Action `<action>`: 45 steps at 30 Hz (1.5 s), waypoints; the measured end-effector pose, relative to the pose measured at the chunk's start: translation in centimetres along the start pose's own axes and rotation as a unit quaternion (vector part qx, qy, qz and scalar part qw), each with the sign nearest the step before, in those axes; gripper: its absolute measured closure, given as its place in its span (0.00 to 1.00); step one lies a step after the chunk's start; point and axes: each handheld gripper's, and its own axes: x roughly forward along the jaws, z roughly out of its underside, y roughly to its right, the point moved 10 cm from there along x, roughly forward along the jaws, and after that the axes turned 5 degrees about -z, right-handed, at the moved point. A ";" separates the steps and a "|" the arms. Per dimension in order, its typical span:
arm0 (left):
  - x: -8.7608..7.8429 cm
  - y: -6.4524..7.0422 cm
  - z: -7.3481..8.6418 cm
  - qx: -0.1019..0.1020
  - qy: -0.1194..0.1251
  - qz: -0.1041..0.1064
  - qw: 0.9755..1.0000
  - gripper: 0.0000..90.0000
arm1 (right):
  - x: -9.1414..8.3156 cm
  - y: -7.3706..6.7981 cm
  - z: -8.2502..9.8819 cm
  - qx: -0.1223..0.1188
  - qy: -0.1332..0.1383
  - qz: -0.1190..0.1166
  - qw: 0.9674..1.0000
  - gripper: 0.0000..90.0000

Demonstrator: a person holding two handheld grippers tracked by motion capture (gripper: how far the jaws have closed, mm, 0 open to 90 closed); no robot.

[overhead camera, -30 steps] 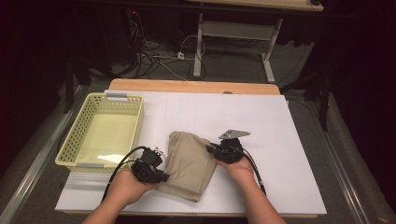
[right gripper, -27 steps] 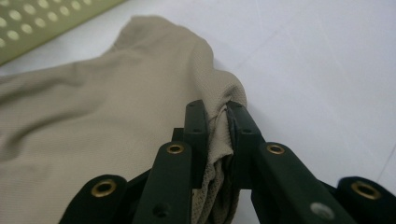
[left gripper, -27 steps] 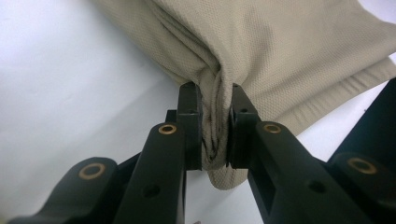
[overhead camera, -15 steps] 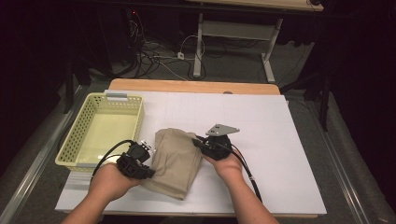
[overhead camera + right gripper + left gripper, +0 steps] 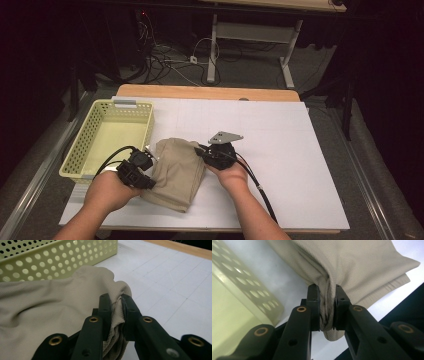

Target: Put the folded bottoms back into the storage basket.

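1. Step in hand: you are carrying a folded beige cloth (image 5: 176, 172), pinched at two opposite edges, and it lies just right of the yellow basket (image 5: 85, 145) at the left of the high view. Judged from this layout, the work is moving the cloth into the basket, and the transfer is not yet done: the basket floor is bare.

2. Left gripper (image 5: 145, 167): at the lower left of the high view, your left hand (image 5: 107, 192) holds it against the cloth's left edge. In the left gripper view its jaws are nearly closed and clamp a bunched fold of fabric (image 5: 327, 305) at the frame's centre; the basket wall (image 5: 244, 290) fills the left side there.

3. Cloth: it sits at the lower centre of the high view, over the white table sheet (image 5: 300, 160), sagging between the two grips.

4. Right gripper (image 5: 202, 152): just right of centre, your right hand (image 5: 231, 175) holds it at the cloth's upper right edge. In the right gripper view its jaws are likewise nearly closed, gripping a gathered fold (image 5: 115, 306); the basket (image 5: 57, 260) lies across the upper left.

5. Next move: keep both grips firm, lift enough for the hanging fabric to clear the basket rim, and travel both hands leftward together before lowering.
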 end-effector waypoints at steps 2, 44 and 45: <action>0.2 -0.1 0.0 0.000 -0.007 -0.002 1.000 0.86 | 0.2 0.1 0.1 -0.001 -0.001 0.001 1.000 0.91; -3.5 -1.7 -1.4 0.018 -0.030 -0.017 0.999 0.86 | -0.8 -0.8 -4.3 0.000 0.024 0.007 1.000 0.91; -3.7 -1.8 -1.5 0.020 -0.030 -0.018 0.999 0.86 | -0.9 -0.8 -4.5 0.001 0.025 0.008 1.000 0.91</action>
